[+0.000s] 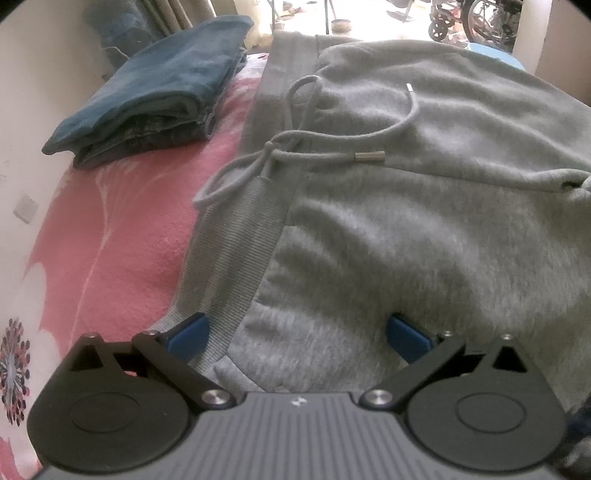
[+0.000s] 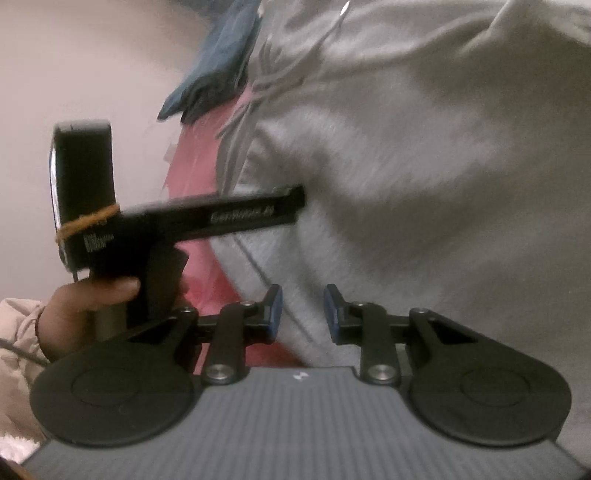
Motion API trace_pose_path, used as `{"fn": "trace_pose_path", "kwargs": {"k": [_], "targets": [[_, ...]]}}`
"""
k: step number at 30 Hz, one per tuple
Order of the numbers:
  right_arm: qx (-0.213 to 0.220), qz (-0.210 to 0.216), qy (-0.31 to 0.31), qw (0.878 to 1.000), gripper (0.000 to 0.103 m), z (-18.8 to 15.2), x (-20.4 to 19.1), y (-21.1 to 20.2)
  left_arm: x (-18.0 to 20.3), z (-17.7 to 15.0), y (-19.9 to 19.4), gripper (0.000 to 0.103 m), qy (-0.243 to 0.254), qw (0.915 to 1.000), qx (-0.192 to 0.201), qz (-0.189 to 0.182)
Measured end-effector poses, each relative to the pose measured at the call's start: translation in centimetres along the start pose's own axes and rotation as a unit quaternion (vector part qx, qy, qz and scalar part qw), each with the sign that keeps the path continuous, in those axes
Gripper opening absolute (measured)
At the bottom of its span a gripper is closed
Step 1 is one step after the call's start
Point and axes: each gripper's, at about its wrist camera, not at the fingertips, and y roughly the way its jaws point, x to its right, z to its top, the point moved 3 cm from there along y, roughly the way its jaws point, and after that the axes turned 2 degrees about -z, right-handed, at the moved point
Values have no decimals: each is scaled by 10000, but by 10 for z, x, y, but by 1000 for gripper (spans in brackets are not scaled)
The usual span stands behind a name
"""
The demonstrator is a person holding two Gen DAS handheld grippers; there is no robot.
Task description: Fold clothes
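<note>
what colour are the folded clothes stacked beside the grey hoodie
Dark blue, denim-like; the folded clothes show best in the left wrist view.

Right wrist view motion-blurred: lettering on the left claw's body (image 2: 240,216) illegible. Grey hoodie (image 1: 424,229) cut off at 3 o'clock. Wheeled frames (image 1: 476,18) at 1 o'clock cropped, unidentifiable.

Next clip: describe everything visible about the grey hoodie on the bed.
The grey hoodie is soft, fleecy knit with ribbed bands and a grey drawstring tied in a loose bow, its ends metal-tipped. It lies folded and bunched in layers on the pink floral bedcover, right of a folded blue garment stack. The left claw stands wide open over its near edge, pads not pressing on it.
</note>
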Motion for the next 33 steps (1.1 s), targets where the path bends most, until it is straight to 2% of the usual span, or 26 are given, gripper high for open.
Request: {"fn": "trace_pose_path", "kwargs": {"k": [9, 11, 17, 20, 24, 29, 33], "targets": [[850, -451, 177, 9952, 26, 13, 18, -44, -3, -2, -9, 100, 154, 9994, 294, -134], [975, -472, 231, 9939, 26, 12, 22, -53, -5, 0, -20, 94, 148, 9984, 545, -78], [1242, -687, 316, 9894, 26, 10, 35, -70, -11, 17, -61, 94, -21, 9887, 1491, -178], [1301, -855, 317, 9873, 26, 11, 38, -72, -1, 31, -68, 88, 112, 9844, 1722, -356], [1352, -1130, 153, 9842, 26, 10, 38, -70, 24, 32, -62, 71, 335, 9844, 1568, -724], [1323, -1433, 87, 9808, 26, 8, 44, -67, 46, 10, -44, 36, 522, 9863, 1088, -1129], [1046, -1390, 490, 9835, 25, 0, 61, -62, 44, -13, -28, 30, 457, 9887, 675, -1257]]}}
